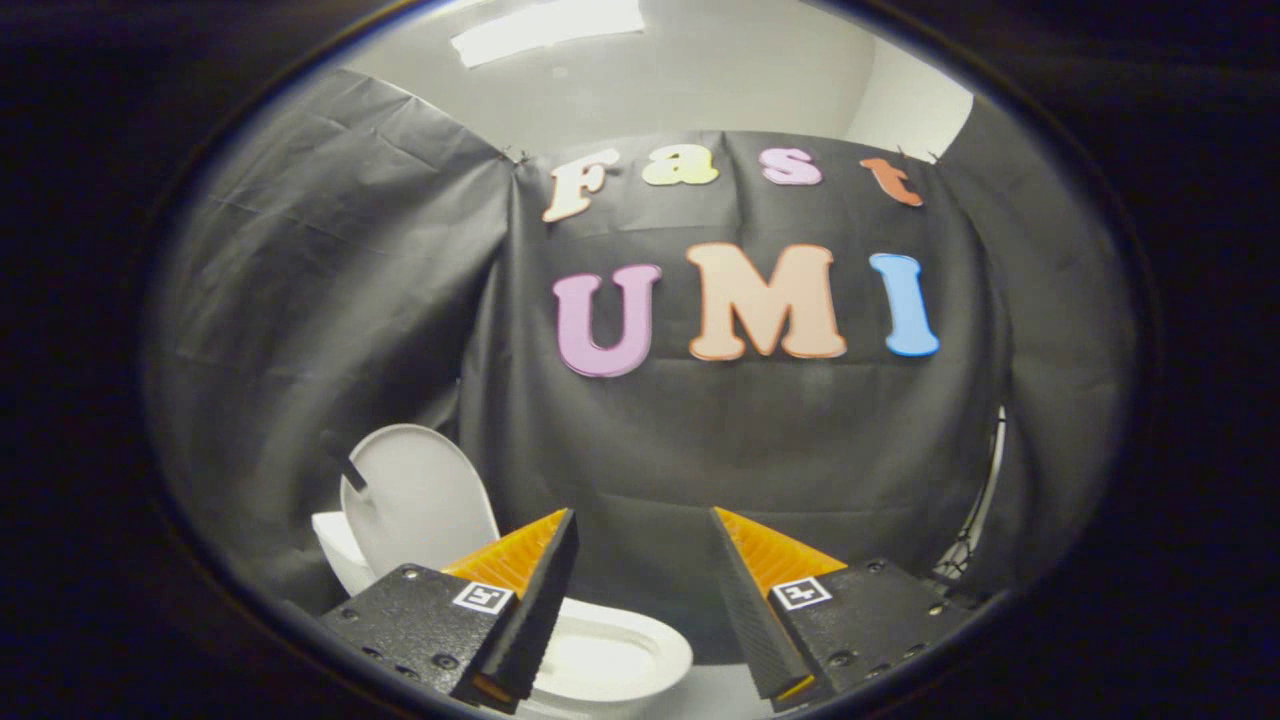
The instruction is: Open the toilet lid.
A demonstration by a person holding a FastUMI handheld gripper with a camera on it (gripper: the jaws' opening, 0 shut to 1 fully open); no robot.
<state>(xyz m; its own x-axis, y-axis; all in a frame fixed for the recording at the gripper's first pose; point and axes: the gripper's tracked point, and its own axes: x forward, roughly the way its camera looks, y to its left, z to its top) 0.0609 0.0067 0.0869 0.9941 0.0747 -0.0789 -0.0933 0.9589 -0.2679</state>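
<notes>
- Low in the booth, below and to the left of the gripper, stands a white, glossy toilet with a rounded bowl.
- The toilet's white oval lid is raised, standing nearly upright at the back of the bowl and leaning toward the cloth wall behind it.
- The white seat ring and open bowl lie exposed just in front of the lid, between and beneath the two fingers.
- A small dark strip sits at the lid's left edge; what it is cannot be told.
- A white corner of the cistern shows beside the lid's lower left, touching its base.
- The gripper's two fingers are spread wide apart with nothing between them; neither one touches the lid or the bowl.
- The left finger overlaps the lid's lower right part in the view, though it is held above the toilet rather than on it.
- The right finger is off to the right of the bowl, over the pale floor.
- Behind the toilet hangs a black, creased cloth wall, with a pale ceiling above it.
</notes>
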